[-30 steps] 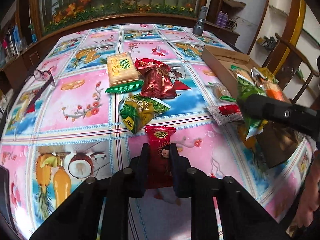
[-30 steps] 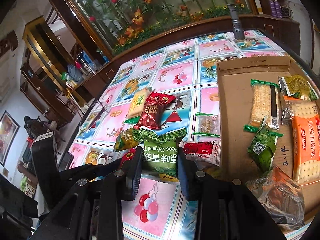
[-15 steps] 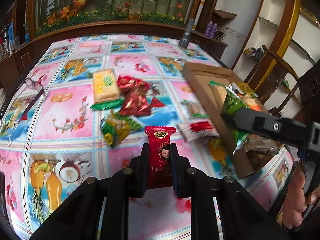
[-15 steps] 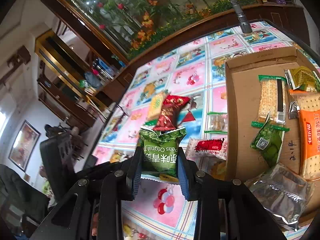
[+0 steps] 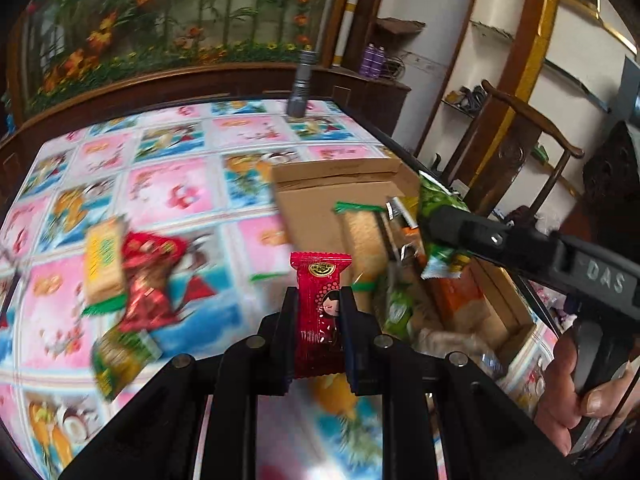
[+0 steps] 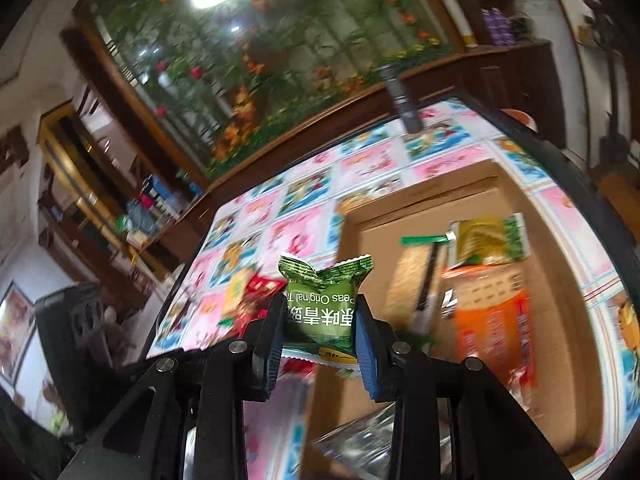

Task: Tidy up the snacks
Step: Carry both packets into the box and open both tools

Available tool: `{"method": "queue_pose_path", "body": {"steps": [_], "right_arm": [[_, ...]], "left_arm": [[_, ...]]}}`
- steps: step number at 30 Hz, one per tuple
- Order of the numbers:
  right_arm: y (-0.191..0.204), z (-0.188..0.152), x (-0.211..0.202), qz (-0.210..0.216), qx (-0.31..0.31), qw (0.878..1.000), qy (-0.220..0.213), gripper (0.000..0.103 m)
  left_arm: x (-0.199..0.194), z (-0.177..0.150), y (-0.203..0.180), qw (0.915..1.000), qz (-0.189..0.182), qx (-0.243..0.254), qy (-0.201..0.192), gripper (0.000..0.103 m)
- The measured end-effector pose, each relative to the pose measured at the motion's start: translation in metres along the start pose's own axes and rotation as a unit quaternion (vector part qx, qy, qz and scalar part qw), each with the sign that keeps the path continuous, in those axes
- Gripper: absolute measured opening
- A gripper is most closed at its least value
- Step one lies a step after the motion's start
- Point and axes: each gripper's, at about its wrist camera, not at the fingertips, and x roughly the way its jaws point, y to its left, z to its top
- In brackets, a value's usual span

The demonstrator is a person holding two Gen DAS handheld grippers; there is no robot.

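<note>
Right, my left gripper (image 5: 319, 312) is clamped on the red candy packet (image 5: 320, 312), fingers pinching its lower half, packet upright and lifted clear of the patterned tablecloth (image 5: 168, 196). Over on my right gripper (image 6: 320, 320), the jaws are squeezed onto the green pea snack bag (image 6: 322, 304), its crimped top flaring above the pads, and it hangs over the near left edge of the cardboard box (image 6: 376, 240). From the left wrist view I see that box at two o'clock, with cracker packs inside and the right gripper's black body crossing it at three. Loose on the cloth at nine o'clock lie a yellow biscuit pack (image 5: 102, 264) and a red foil bag (image 5: 150, 276), touching; a green packet (image 5: 120, 354) sits at eight, blurred
</note>
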Motion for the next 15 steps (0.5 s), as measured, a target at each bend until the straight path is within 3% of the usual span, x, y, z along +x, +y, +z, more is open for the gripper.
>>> {"method": "queue_pose_path", "body": {"steps": [8, 15], "right_arm": [[-0.055, 0.039, 0.018, -0.05, 0.058, 0.997, 0.002, 0.035], [-0.075, 0.046, 0.033, -0.046, 0.076, 0.996, 0.014, 0.035]], "left_arm": [[0.055, 0.03, -0.027, 0.9995, -0.015, 0.009, 0.025, 0.018], [0.086, 0.038, -0.032, 0.9992, -0.007, 0.002, 0.041, 0.018]]}}
